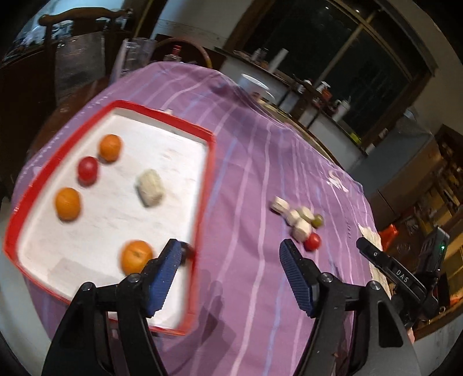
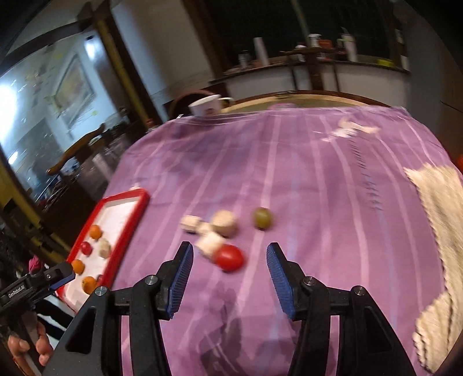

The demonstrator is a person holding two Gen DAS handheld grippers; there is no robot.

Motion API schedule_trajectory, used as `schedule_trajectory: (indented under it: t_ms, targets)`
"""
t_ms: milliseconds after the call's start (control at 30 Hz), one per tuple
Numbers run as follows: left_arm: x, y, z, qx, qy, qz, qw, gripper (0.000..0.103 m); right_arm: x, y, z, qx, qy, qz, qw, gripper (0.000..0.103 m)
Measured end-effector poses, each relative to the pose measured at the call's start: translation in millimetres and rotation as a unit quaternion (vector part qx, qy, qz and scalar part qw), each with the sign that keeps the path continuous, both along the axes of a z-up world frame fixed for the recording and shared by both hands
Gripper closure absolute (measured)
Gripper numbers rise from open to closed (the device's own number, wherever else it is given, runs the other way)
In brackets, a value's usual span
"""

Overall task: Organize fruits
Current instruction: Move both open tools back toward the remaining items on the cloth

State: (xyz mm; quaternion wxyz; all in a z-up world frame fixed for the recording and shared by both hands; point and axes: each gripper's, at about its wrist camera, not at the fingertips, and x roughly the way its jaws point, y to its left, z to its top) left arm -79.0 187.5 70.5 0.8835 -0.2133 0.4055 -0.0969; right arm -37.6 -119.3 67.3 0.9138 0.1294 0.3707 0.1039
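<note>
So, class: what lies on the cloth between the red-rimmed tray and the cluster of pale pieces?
Nothing: bare purple cloth separates the tray from the pale pieces, seen in both wrist views.

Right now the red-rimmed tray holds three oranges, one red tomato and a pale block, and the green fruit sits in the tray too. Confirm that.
Not quite. The green fruit is not in the red-rimmed tray; the right wrist view shows it on the purple cloth, beside the pale blocks. The three oranges, red tomato and pale block are in the tray, as you said.

A home dining room: a desk [image 2: 289, 162] under a purple striped cloth [image 1: 260, 162], a wooden chair [image 1: 81, 20], a framed picture [image 2: 73, 86] on the wall, and a counter [image 2: 318, 72] crowded with bottles.
</note>
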Motion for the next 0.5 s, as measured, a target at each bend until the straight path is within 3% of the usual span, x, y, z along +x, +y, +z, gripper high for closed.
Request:
schedule_trajectory:
  t_ms: [200, 500]
  targets:
    - [-6.0, -39.3, 4.5, 0.027, 0.001, -0.032, 0.9991, 0.033, -13.5, -25.0, -6.4, 0.005, -0.007, -0.003, 1.000, 0.045]
    - [-0.5, -43.2, -2.6, 0.035, 0.013, -0.022, 0.9991, 0.033, -3.0, -10.0, -16.1, -0.002, -0.003, 0.026, 1.000, 0.045]
